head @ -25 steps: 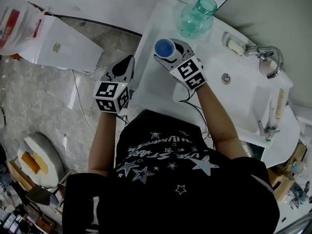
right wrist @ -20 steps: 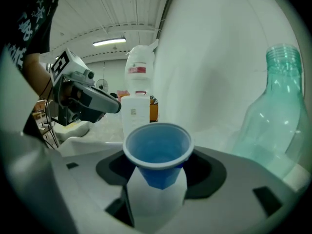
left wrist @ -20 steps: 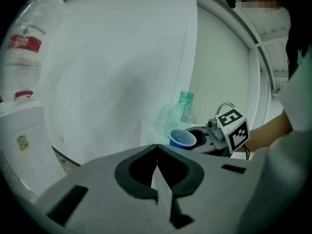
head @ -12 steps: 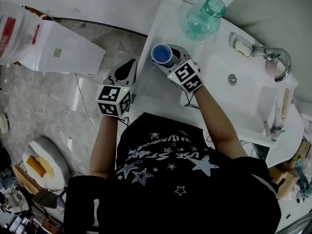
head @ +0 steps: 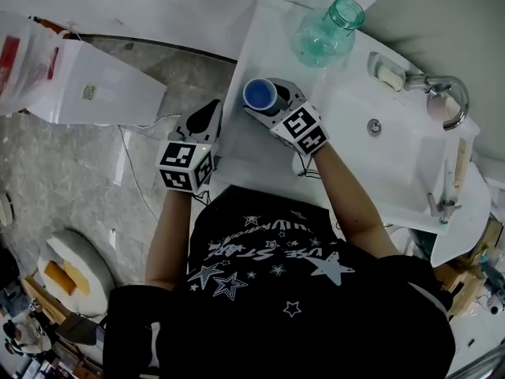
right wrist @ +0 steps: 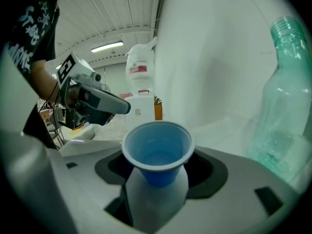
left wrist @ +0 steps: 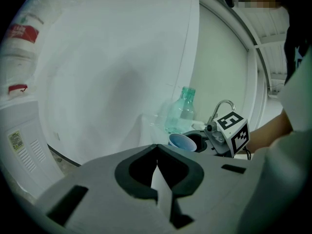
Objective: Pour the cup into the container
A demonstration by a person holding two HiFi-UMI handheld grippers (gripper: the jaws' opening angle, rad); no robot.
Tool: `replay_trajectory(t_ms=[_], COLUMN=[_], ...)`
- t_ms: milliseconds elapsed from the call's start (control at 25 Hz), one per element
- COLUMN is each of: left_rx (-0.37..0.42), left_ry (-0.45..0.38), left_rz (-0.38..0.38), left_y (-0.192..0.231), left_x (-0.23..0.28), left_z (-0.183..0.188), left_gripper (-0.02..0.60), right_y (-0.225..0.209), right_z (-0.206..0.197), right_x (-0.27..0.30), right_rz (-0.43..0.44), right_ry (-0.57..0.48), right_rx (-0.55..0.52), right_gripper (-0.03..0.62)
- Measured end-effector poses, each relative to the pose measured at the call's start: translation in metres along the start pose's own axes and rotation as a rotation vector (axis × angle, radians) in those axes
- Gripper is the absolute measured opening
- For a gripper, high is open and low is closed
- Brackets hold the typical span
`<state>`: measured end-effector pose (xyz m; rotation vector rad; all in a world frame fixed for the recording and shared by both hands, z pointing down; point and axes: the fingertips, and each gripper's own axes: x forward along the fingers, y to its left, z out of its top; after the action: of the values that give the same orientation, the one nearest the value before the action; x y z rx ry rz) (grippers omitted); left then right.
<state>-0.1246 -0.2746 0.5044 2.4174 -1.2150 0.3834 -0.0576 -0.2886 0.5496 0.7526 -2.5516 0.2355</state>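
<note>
Blue cup (head: pixel 259 95) stands upright, mouth up, btwn the right gripper's (head: pixel 269 101) jaws, over the left part of the white counter (head: pixel 251 150). Can't tell if its base touches the top. Jaws clamp the cup's lower body from both sides. They have just eased a bit wider, w/ the cup btwn them. Clear green container (head: pixel 323 31) stands upright at the counter's far end, apart from the cup, mouth uncapped. Sink (head: pixel 394 160) w/ tap (head: pixel 447 93) lies to the right. Left gripper (head: pixel 208 114) hangs just off the counter's left edge, above the floor, jaws together, nothing in them.
</note>
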Motion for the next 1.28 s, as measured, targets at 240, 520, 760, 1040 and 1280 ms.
replay_trajectory(t_ms=[240, 520, 760, 1040, 1280], left_rx=[0.008, 0.007, 0.032, 0.063, 0.082], left_ry=[-0.008, -0.032, -0.066, -0.088, -0.096], left_rz=[0.004, 0.025, 0.039, 0.029, 0.005], left_y=[0.003, -0.005, -0.036, -0.085, -0.133], left_x=[0.001, -0.005, -0.015, -0.024, -0.036], left_z=[0.002, 0.011, 0.017, 0.017, 0.007], left_gripper=[0.01, 0.01, 0.009, 0.01, 0.01], right_y=[-0.003, -0.001, -0.004, -0.01, -0.008], right_z=[-0.004, -0.014, -0.017, -0.02, -0.019], right_x=[0.001, -0.024, -0.075, -0.146, -0.204], right_rz=[-0.029, -0.047, -0.13, -0.263, -0.376], right_ry=[0.025, 0.051, 0.0, -0.091, -0.157], right_rx=[0.013, -0.003, 0.023, 0.043, 0.054], right_gripper=[0.378, 0.416, 0.326, 0.11, 0.008])
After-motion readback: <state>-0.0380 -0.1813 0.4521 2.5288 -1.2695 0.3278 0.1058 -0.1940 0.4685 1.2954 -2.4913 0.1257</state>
